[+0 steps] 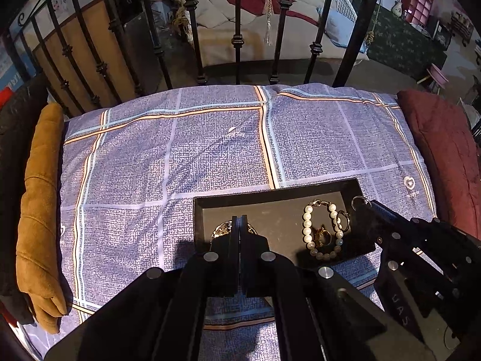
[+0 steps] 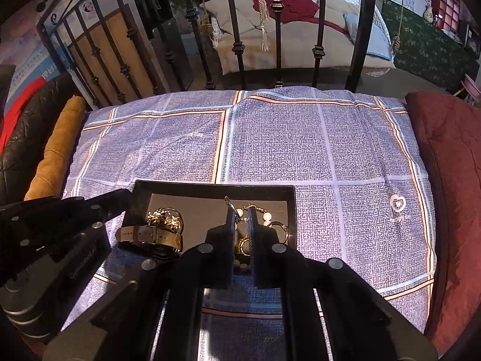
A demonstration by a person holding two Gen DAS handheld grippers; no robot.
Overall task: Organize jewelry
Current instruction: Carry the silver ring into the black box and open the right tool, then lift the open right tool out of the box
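Observation:
A black tray (image 1: 270, 191) (image 2: 210, 187) lies on the checked cloth. It holds a pearl bracelet (image 1: 307, 228), gold hoops (image 1: 342, 221) and a gold chain pile (image 2: 163, 218). A watch (image 2: 150, 236) with a beige strap rests across the tray's near left rim. My left gripper (image 1: 239, 219) (image 2: 120, 198) is shut and hangs over the tray's left part, with nothing visible between its fingers. It hides part of the gold chain. My right gripper (image 2: 242, 213) (image 1: 365, 206) hovers over the tray's right part. Its tips are pinched on a silver ring (image 2: 229, 205) (image 1: 359, 201).
The tray sits on a blue checked pillow (image 1: 180, 156). A mustard cushion (image 1: 39, 210) lies along its left side and a dark red cushion (image 1: 445, 156) along its right. Black iron bed rails (image 1: 237, 42) stand right behind the pillow.

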